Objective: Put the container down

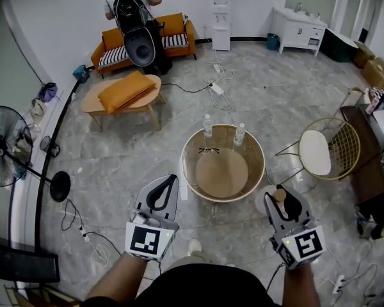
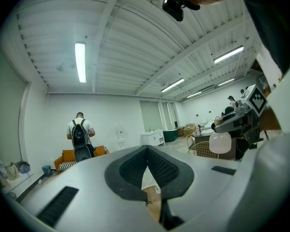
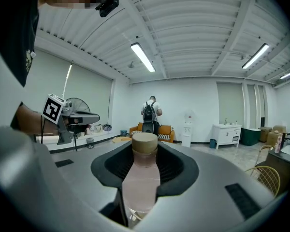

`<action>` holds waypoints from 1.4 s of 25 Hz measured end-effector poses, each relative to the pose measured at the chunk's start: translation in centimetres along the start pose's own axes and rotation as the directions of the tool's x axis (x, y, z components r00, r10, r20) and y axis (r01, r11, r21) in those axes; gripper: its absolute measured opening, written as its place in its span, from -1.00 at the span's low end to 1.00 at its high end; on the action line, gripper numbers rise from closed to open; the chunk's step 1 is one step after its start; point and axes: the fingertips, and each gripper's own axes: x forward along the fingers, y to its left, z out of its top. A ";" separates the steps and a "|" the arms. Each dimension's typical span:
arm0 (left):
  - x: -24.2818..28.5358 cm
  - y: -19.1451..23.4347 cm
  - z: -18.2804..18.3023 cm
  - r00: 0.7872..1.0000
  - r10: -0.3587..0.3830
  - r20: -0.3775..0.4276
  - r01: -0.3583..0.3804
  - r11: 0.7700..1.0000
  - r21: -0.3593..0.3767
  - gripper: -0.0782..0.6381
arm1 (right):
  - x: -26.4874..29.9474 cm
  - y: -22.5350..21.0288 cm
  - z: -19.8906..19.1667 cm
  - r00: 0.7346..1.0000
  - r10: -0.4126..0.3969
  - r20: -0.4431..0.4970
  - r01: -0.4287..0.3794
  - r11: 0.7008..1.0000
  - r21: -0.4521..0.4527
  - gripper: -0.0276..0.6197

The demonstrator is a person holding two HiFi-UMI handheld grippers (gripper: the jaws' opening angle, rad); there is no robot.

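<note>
Right arm: forearm at lower right of the frame, right gripper [image 1: 284, 196] just beside the round tabletop [image 1: 191, 171] rim.
Right gripper: pinching the tan-capped bottle [image 3: 142, 178], upright.
Left gripper [image 1: 173, 178]: lower left, jaws pressed together, empty.

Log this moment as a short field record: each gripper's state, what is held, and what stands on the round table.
left gripper: jaws together at the tips, nothing between them
right gripper: shut on the translucent bottle with a tan cap, held upright
round table with a tan top and raised rim: on the floor ahead of both grippers
on the table: two clear bottles at the far edge; pair of dark-framed glasses near them
task status: held bottle not yet set down
</note>
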 end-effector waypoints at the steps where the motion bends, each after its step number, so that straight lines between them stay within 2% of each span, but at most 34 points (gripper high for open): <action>1: 0.3 0.3 0.0 1.000 -0.004 0.002 0.004 1.000 0.001 -0.74 | 0.3 -0.1 0.2 1.000 -0.003 0.002 0.003 1.000 -0.001 -0.45; 7: 1.8 1.7 -0.4 1.000 -0.030 0.002 0.030 1.000 0.004 -0.74 | 2.2 -0.2 0.6 1.000 -0.016 -0.010 0.016 1.000 -0.006 -0.45; 11: 2.0 3.2 -1.0 0.999 -0.033 0.007 0.033 0.999 -0.007 -0.74 | 3.8 0.4 1.7 0.999 -0.036 0.024 0.036 0.999 -0.009 -0.45; 16: 2.2 5.2 -1.8 0.999 -0.035 -0.004 0.035 0.999 -0.024 -0.74 | 5.0 1.7 2.3 0.999 -0.037 0.022 0.037 0.999 -0.013 -0.45; 24: 3.5 6.5 -3.1 0.996 -0.092 0.003 0.092 0.995 -0.045 -0.74 | 6.7 3.4 3.0 0.998 -0.060 0.006 0.060 0.998 -0.035 -0.45; 29: 4.3 7.0 -2.8 0.988 -0.152 0.033 0.153 0.987 -0.044 -0.74 | 7.3 4.7 3.3 0.996 -0.092 -0.004 0.092 0.995 -0.023 -0.45; 35: 4.2 7.8 -2.6 0.981 -0.185 0.054 0.188 0.980 -0.059 -0.74 | 7.4 6.4 3.5 0.993 -0.102 -0.055 0.101 0.995 -0.020 -0.45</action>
